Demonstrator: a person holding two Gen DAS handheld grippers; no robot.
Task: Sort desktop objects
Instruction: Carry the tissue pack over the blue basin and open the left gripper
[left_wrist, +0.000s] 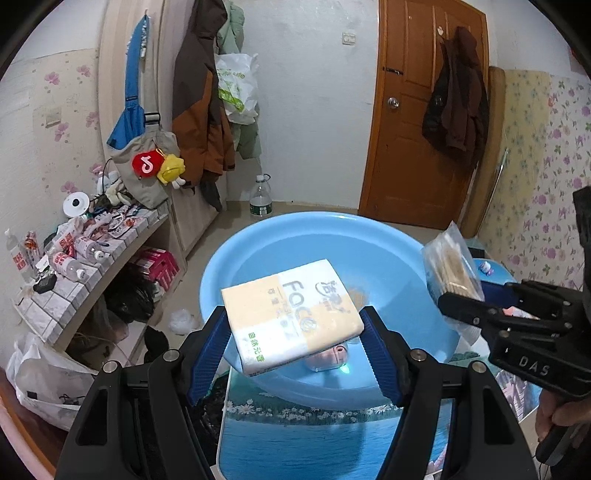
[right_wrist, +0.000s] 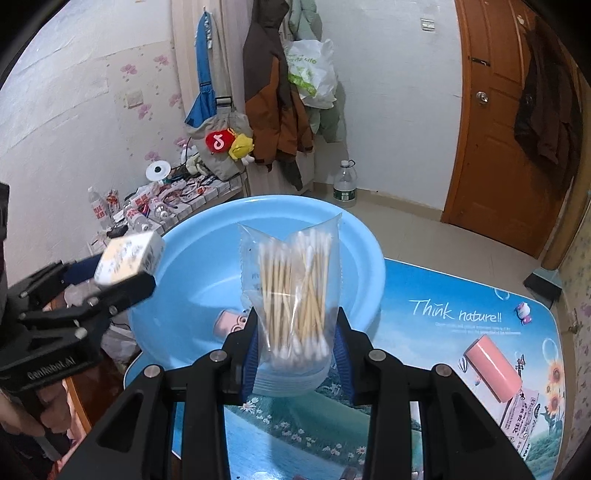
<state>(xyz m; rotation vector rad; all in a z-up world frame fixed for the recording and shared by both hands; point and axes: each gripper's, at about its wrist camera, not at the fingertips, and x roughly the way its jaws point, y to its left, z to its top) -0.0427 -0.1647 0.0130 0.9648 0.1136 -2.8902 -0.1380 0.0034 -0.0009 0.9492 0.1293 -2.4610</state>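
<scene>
The blue tub (right_wrist: 177, 258) is wide open on top, w/ lots of bare floor inside. A pink thing (right_wrist: 227, 322) lies in it at 6 o'clock. The table (right_wrist: 424, 284) has bare room at 3 o'clock. A pink box (right_wrist: 493, 373) sits nr the 4 o'clock edge.

Light-blue basin (left_wrist: 229, 266), cream-and-white tissue pack (left_wrist: 295, 314), perhaps pink cup (right_wrist: 231, 322)

We see a wooden door (left_wrist: 413, 122) with a dark garment (left_wrist: 456, 99) hanging, jackets (left_wrist: 201, 96) on the wall, a water bottle (left_wrist: 260, 196) on the floor, and a cluttered shelf (left_wrist: 74, 266).
</scene>
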